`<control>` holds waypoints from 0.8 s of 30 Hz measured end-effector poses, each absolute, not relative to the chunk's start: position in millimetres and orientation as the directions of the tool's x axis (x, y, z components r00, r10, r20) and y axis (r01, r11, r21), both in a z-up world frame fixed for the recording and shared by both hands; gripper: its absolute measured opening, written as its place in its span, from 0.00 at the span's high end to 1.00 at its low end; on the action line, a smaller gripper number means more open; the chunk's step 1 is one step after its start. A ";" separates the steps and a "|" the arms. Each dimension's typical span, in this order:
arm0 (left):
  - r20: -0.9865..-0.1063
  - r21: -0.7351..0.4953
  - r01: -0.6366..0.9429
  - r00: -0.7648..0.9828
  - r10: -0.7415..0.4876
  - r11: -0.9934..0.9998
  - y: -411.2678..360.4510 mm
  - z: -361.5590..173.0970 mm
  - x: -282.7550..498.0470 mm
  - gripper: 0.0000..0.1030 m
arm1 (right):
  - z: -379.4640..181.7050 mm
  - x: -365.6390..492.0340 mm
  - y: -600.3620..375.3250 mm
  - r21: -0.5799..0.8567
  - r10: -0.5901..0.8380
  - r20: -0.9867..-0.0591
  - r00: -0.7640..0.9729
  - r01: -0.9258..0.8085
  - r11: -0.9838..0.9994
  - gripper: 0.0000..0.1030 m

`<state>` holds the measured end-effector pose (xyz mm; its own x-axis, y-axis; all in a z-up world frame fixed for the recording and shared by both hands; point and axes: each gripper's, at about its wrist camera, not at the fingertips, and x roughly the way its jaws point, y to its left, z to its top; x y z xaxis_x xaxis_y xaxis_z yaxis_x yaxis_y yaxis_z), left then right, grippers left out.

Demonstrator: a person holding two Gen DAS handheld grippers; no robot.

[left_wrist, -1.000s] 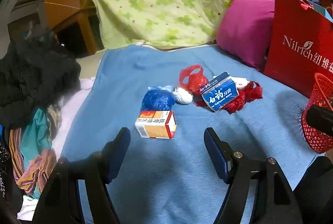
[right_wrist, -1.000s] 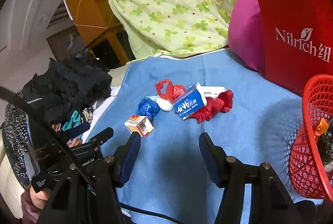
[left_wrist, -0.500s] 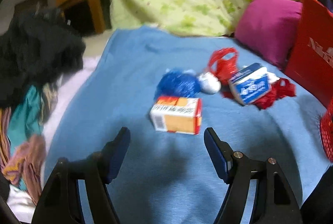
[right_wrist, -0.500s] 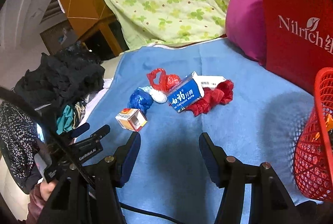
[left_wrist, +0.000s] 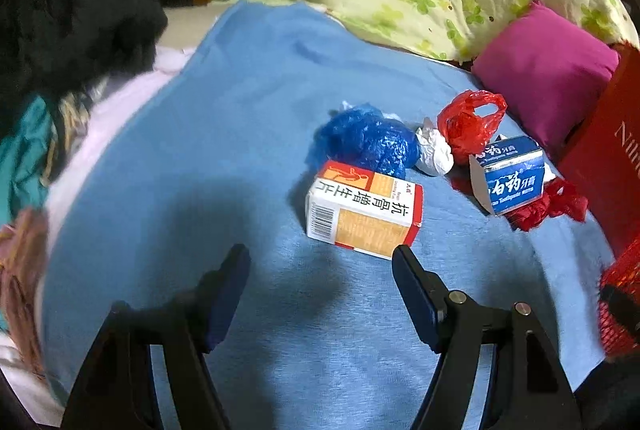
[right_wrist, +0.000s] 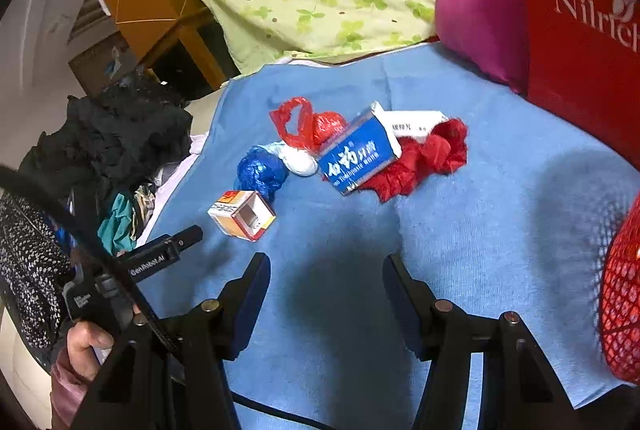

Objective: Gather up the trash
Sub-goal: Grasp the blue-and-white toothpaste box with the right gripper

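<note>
The left gripper [left_wrist: 320, 254] has come close to the orange box [left_wrist: 362, 216], fingers apart, ready to take it; the right gripper [right_wrist: 326, 266] waits with fingers apart too.

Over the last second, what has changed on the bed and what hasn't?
The left tool has moved forward toward the orange and white box, open jaws now just short of it; nothing gripped yet. The right tool drifted only slightly, open and empty. The box, blue bag, blue toothpaste box and red basket stayed put.
</note>
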<state>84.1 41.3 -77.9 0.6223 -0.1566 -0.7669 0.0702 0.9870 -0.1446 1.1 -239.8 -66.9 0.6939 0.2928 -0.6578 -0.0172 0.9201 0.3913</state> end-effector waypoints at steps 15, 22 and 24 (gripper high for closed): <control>-0.750 -0.313 0.062 0.597 -0.287 0.948 47.3 -80.0 139.0 0.28 | -44.3 88.1 -263.9 0.448 0.298 -0.590 0.750 -0.004 0.894 0.39; -0.728 -0.389 0.079 0.584 -0.359 0.918 45.4 -85.1 155.7 0.28 | -41.6 166.4 -271.1 0.479 0.275 -0.570 0.774 0.042 0.877 0.39; -0.739 -0.389 0.078 0.569 -0.361 0.918 42.6 -88.8 159.4 0.28 | -49.4 185.3 -273.2 0.495 0.277 -0.586 0.762 0.066 0.866 0.39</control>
<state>159.4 42.6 -88.8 0.5689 -0.3614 -0.7388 0.0784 0.9180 -0.3887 185.3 -273.2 -49.4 0.7615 0.2771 -0.5859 0.0659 0.8662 0.4953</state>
